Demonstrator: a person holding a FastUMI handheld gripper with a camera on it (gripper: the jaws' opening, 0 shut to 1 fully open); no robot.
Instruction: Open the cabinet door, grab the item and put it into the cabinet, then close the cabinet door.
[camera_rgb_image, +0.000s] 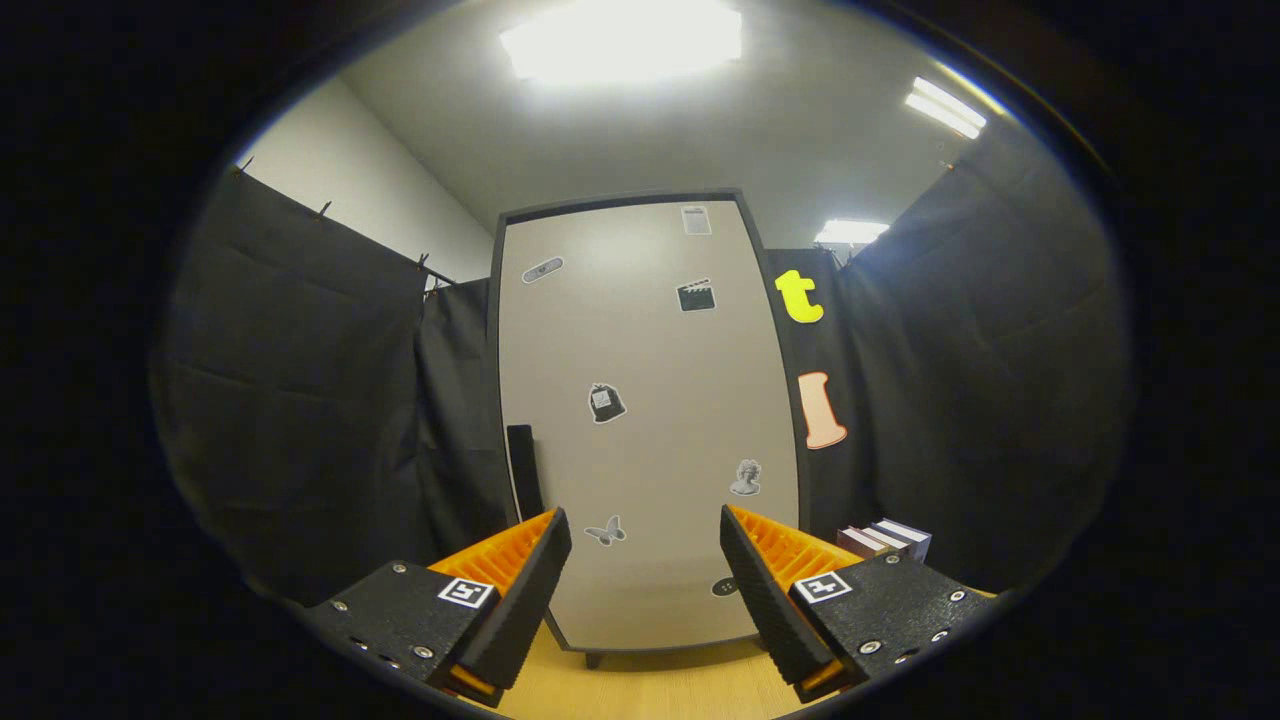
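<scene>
- The gripper (645, 540) has its fingers spread apart, holding nothing.
- The cabinet (645, 420) stands at twelve o'clock beyond them, door shut; its handle (524, 468) is at eleven o'clock.
- Books (885, 540) at two o'clock are partly hidden by the right finger.

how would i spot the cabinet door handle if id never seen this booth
Start at the tall pale cabinet door standing on the wooden table straight ahead of the open gripper. On the door's left edge, low down and just above the left finger, is the handle. It is a plain dark upright bar, unlike the small picture stickers scattered over the door.
</scene>
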